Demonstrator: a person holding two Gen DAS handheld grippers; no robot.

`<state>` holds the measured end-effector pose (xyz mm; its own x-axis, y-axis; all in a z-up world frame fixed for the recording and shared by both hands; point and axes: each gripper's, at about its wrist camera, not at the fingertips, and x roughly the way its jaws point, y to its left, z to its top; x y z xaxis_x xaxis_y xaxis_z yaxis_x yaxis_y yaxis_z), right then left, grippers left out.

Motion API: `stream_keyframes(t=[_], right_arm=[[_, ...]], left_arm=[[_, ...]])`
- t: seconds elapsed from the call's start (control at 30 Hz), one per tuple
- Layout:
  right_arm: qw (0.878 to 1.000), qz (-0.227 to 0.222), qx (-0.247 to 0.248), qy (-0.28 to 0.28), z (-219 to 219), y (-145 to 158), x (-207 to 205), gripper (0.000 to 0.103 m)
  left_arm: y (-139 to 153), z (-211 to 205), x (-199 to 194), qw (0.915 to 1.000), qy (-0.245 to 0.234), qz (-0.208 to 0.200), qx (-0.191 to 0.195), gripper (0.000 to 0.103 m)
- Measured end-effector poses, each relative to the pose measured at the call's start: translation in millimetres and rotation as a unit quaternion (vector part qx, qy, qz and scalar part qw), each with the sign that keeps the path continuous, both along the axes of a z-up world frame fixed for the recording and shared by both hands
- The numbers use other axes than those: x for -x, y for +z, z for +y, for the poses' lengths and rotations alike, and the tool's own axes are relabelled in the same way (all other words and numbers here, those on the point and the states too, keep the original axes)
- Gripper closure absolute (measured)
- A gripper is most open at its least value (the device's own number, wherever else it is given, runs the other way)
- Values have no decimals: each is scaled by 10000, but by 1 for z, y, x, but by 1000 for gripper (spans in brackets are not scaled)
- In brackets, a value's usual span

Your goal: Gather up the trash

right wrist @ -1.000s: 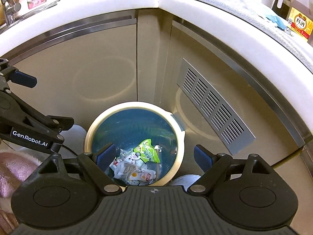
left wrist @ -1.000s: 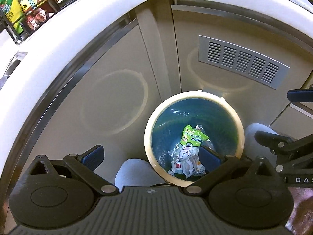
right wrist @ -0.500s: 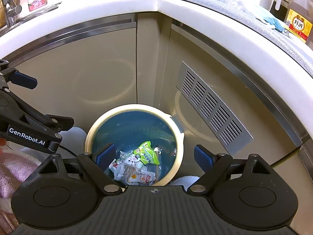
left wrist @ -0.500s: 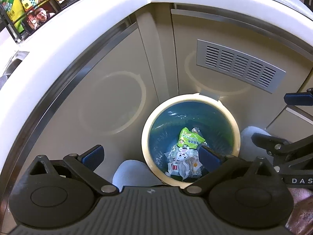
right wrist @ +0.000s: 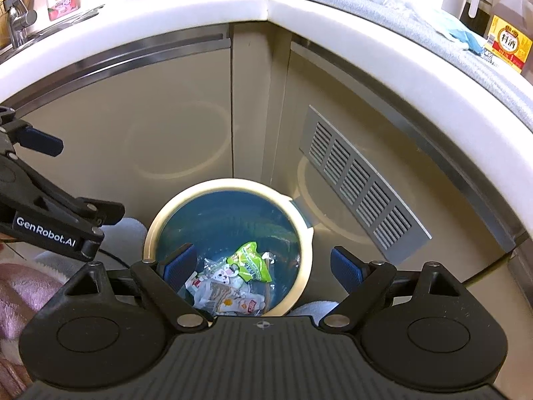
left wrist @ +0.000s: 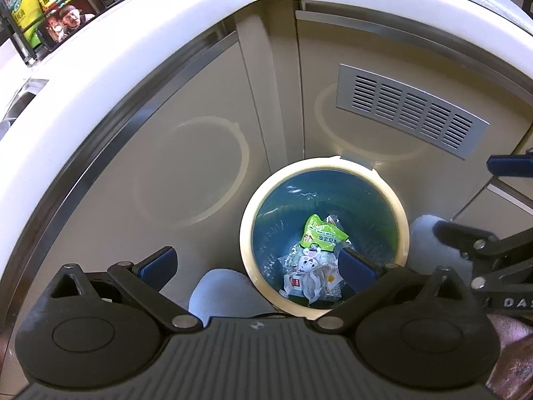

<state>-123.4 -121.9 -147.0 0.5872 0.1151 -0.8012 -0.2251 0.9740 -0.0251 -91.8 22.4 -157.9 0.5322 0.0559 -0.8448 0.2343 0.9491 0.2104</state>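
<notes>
Left wrist view: the left gripper point(left wrist: 258, 263) is spread wide and holds nothing, above the round cream-rimmed blue-lined trash bin point(left wrist: 245, 233) in the cabinet corner. A green snack wrapper point(left wrist: 321, 235) lies inside.

Right wrist view: the right gripper point(right wrist: 263, 265) also gapes empty over the bin point(right wrist: 151, 230), near the grey metal vent point(right wrist: 361, 183).

Cream rim on the bin point(left wrist: 247, 233), blue liner point(right wrist: 213, 220) inside. Bright green packet point(left wrist: 322, 233) among white wrappers point(right wrist: 213, 291). Beige cupboard doors point(left wrist: 186, 180), grey slatted vent point(right wrist: 359, 180), white counter edge point(right wrist: 140, 23), yellow-labelled bottle point(right wrist: 508, 38).
</notes>
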Motion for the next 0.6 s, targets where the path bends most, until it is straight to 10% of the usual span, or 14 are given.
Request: stream_keyframes(t=[0.6], right_arm=[[9891,-1141,-873,-328,-49,83,-24,6]], left_arm=[[17,4,-9,9996,41,-138,241,0]])
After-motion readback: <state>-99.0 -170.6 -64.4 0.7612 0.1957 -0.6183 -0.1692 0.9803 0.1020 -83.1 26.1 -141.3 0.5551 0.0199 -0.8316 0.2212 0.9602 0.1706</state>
